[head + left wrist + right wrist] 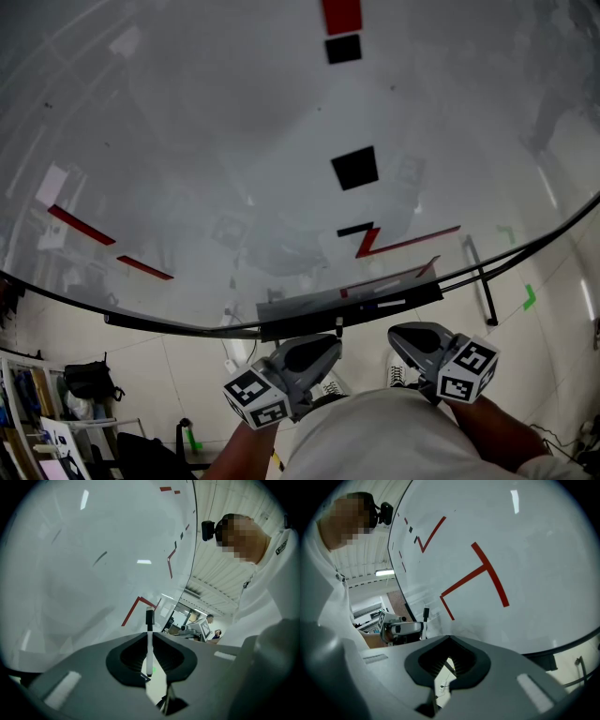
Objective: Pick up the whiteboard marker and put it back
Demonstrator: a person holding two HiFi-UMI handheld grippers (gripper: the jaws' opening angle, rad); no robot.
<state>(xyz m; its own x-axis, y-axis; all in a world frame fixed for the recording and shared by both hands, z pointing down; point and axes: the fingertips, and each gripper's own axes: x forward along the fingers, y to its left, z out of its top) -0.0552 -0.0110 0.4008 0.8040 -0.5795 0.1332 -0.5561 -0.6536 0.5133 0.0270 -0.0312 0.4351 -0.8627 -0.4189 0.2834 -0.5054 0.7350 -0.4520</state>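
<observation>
A whiteboard marker [149, 641], white with a black cap, stands upright between the jaws of my left gripper [150, 633], which is shut on it. The cap [149, 617] pokes out past the jaw tips toward the whiteboard [93, 573]. In the head view my left gripper [319, 349] sits just below the board's tray [366, 298], with my right gripper [411, 336] beside it. My right gripper [450, 638] is shut with nothing between its jaws. Its view shows the left gripper [401, 629] holding the marker [425, 615] near the board.
The whiteboard [234, 141] carries red lines [394, 244] and black square magnets [354, 167]. A black stand bar [483, 281] runs down at the right. Shelves and bags [89, 380] stand at the lower left. A person's torso [394, 436] fills the bottom.
</observation>
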